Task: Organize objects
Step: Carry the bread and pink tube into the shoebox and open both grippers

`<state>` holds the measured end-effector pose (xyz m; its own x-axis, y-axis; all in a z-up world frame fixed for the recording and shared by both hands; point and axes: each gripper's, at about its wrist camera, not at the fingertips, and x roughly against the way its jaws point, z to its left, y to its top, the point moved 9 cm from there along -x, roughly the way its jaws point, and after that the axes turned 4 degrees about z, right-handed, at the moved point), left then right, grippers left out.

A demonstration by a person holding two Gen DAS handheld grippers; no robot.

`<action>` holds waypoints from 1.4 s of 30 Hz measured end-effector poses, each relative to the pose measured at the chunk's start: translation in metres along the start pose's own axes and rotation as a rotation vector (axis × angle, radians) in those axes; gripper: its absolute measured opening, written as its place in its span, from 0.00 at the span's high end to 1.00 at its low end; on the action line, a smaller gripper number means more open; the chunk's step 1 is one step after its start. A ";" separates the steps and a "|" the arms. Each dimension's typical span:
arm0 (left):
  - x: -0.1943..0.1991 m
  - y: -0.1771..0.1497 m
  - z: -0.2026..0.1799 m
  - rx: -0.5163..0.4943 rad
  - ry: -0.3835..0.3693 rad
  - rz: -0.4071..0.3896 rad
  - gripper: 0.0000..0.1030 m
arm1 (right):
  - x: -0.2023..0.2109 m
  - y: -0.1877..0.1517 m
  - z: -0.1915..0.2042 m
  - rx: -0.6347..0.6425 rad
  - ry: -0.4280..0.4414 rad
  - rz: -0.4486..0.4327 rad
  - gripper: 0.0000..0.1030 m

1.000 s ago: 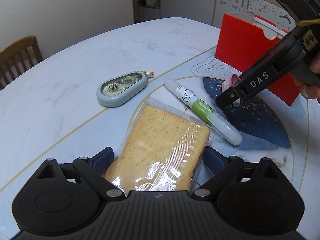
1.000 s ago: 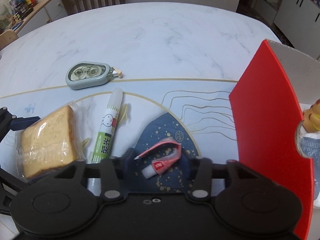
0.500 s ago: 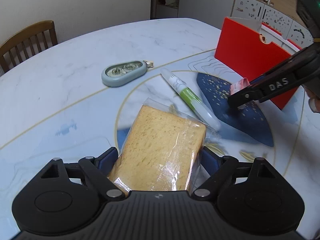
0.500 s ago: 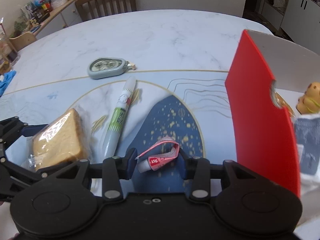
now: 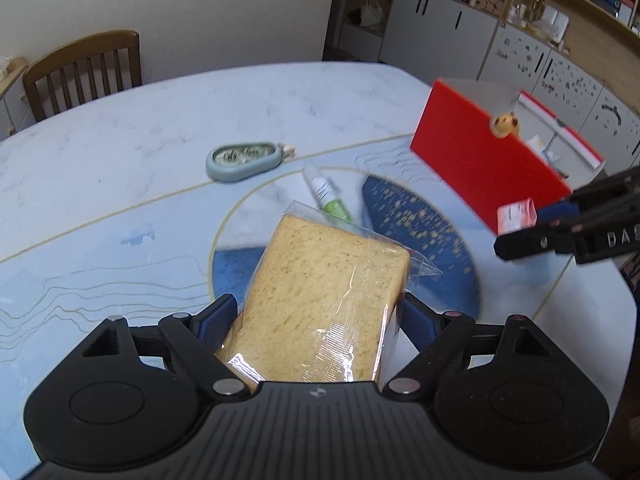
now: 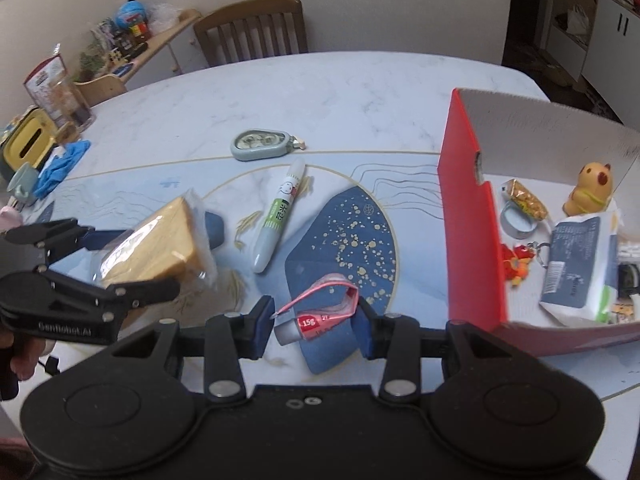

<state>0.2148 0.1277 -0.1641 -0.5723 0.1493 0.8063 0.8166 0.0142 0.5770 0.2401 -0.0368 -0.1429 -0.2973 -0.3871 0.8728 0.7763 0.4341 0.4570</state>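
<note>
Plastic-wrapped bread (image 5: 320, 304) pinched in left fingers (image 5: 216, 316), near end hidden, right fingers (image 6: 362, 320) apparently clamping folded tube (image 6: 316, 312)

- Our right gripper (image 6: 314, 322) clamps a crumpled red-and-white tube (image 6: 320, 312) above the marble-patterned table (image 6: 320, 92).
- Our left gripper (image 6: 172, 260) holds a plastic-wrapped bread slice (image 6: 156, 244).
- A green-labelled white glue pen (image 6: 278, 216) lies between them.
- The open red cardboard box (image 6: 470, 240) holds a yellow toy figure (image 6: 590, 190).

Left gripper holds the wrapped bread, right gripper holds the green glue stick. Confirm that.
Half wrong. The right gripper holds a small red tube, as the right wrist view shows; the green glue stick lies on the table. The left gripper does hold the wrapped bread.
</note>
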 end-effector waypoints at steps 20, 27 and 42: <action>0.026 0.062 -0.111 -0.072 -0.029 -0.083 0.16 | 0.073 -0.001 -0.072 0.030 0.019 -0.094 0.60; 0.012 0.082 -0.161 -0.123 -0.039 -0.089 0.16 | 0.088 0.000 -0.120 0.007 -0.002 -0.125 0.60; -0.043 0.156 -0.245 -0.206 -0.004 -0.100 0.16 | 0.085 0.015 -0.224 -0.017 -0.076 -0.146 0.60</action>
<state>0.3484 -0.1188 -0.0772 -0.6492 0.1611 0.7433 0.7229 -0.1730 0.6689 0.3507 -0.2457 -0.1004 -0.4479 -0.3821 0.8083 0.7313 0.3636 0.5771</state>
